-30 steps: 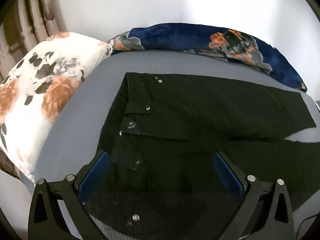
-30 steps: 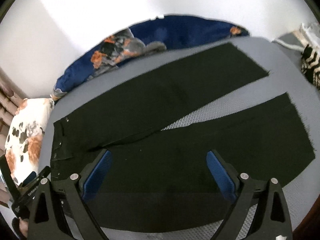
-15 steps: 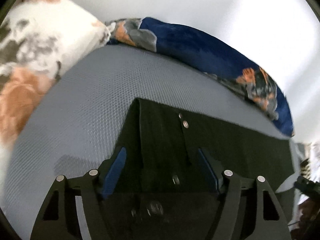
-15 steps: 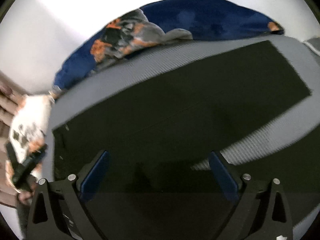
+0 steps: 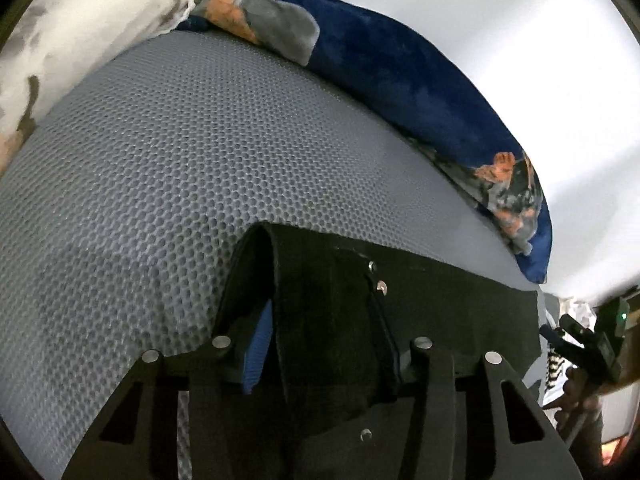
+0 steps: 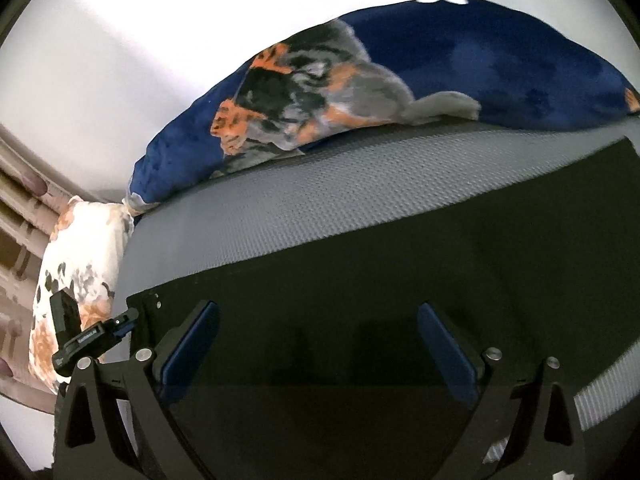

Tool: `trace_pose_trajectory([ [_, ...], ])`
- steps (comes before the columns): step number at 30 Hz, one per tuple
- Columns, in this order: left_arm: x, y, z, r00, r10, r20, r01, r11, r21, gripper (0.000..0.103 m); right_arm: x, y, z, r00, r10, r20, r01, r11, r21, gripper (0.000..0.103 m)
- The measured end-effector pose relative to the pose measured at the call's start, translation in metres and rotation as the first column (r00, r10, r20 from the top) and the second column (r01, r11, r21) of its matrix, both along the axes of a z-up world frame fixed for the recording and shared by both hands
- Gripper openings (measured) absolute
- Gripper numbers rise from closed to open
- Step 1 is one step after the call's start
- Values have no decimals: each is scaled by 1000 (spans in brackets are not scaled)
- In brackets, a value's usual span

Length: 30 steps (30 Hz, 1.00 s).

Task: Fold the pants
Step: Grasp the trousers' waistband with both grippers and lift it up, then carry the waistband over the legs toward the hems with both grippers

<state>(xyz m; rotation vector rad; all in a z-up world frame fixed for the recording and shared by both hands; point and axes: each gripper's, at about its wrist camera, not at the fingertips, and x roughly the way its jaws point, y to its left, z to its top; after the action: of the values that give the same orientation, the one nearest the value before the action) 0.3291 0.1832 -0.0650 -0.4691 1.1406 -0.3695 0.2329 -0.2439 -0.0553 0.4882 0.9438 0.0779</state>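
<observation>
Black pants [image 5: 440,312] lie flat on a grey mesh bed surface [image 5: 168,168]. In the left wrist view my left gripper [image 5: 328,356] has its jaws closed in on the waistband corner [image 5: 304,280], and the cloth bunches up between the blue pads [image 5: 258,356]. Two metal studs [image 5: 378,280] show just past it. In the right wrist view my right gripper [image 6: 316,340] is open, low over the far pant leg [image 6: 400,272], with nothing between its blue pads [image 6: 192,344]. My left gripper also shows in the right wrist view [image 6: 128,322] at the waistband corner.
A navy floral blanket [image 6: 360,92] lies along the back edge against a white wall. A white floral pillow [image 6: 76,284] sits at the left end of the bed. The person's other hand and gripper [image 5: 592,344] show at the right edge of the left wrist view.
Both grippers dropped down close to the pants. My left gripper moved to the waistband's far corner and closed on it. My right gripper moved over the far leg and stayed open.
</observation>
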Motion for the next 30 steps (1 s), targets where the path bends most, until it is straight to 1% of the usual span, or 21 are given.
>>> trace_pose_trajectory([
  [4, 21, -6, 0, 999, -42, -13, 41, 998, -45, 47, 14, 13, -6, 997, 71, 13, -70, 996, -51, 99],
  [6, 30, -9, 0, 998, -60, 3, 60, 994, -88, 47, 20, 19, -8, 994, 106, 22, -104, 993, -64, 99],
  [9, 37, -9, -10, 1000, -25, -16, 22, 990, -137, 46, 25, 27, -8, 986, 161, 32, -158, 984, -88, 99],
  [10, 36, -9, -11, 1000, -11, -10, 9, 989, -146, 43, 27, 31, -7, 982, 188, 34, -183, 977, -110, 99],
  [11, 35, -9, -10, 1000, 0, -5, -1, 992, -129, 31, 28, 34, -7, 976, 213, 33, -207, 969, -133, 99],
  [12, 33, -7, -10, 1000, 17, -3, -17, 995, -103, 22, 30, 38, -7, 969, 245, 30, -237, 958, -162, 99],
  [13, 30, -2, -10, 999, 33, -5, -33, 995, -97, 12, 33, 41, -7, 958, 285, 25, -275, 941, -200, 99],
  [14, 27, 1, -9, 998, 59, -9, -60, 991, -118, 11, 34, 43, -8, 952, 307, 17, -296, 931, -216, 99],
  [15, 23, 2, -6, 997, 77, -6, -77, 989, -129, 11, 38, 44, -10, 937, 349, -6, -341, 910, -234, 99],
  [17, 12, 1, 10, 995, 89, 43, -83, 988, -133, 10, 43, 46, -11, 912, 410, -31, -404, 878, -256, 99],
  [18, 4, -2, 25, 993, 82, 88, -70, 989, -130, 10, 46, 47, -11, 891, 452, -45, -446, 853, -270, 99],
  [19, -3, -4, 36, 990, 75, 119, -58, 989, -134, 10, 52, 48, -11, 858, 509, -65, -504, 814, -289, 99],
  [20, -12, -6, 49, 986, 66, 156, -43, 989, -141, 9, 54, 47, -12, 843, 532, -77, -528, 793, -304, 98],
  [21, -20, -7, 61, 981, 57, 184, -30, 989, -147, 9, 59, 47, -12, 824, 558, -95, -555, 764, -328, 98],
  [22, -28, -5, 70, 977, 52, 205, -21, 989, -147, 9, 66, 47, -12, 797, 593, -116, -593, 730, -339, 98],
  [24, -45, -7, 87, 967, 38, 251, -5, 992, -130, 9, 77, 48, -10, 747, 649, -143, -653, 677, -339, 96],
  [25, -51, -6, 92, 965, 33, 261, -1, 993, -122, 9, 85, 50, -10, 705, 689, -167, -699, 635, -330, 96],
  [26, -58, -7, 99, 962, 27, 273, 4, 993, -114, 9, 88, 51, -10, 681, 711, -179, -723, 611, -324, 95],
  [27, -64, -8, 103, 950, 30, 312, 4, 994, -106, 9, 94, 53, -11, 641, 742, -195, -757, 570, -320, 91],
  [29, -75, -9, 109, 946, 41, 322, -8, 995, -103, 9, 100, 54, -15, 584, 780, -224, -803, 515, -299, 88],
  [30, -79, -10, 111, 945, 48, 324, -17, 995, -98, 9, 103, 53, -17, 558, 795, -239, -822, 489, -293, 83],
])
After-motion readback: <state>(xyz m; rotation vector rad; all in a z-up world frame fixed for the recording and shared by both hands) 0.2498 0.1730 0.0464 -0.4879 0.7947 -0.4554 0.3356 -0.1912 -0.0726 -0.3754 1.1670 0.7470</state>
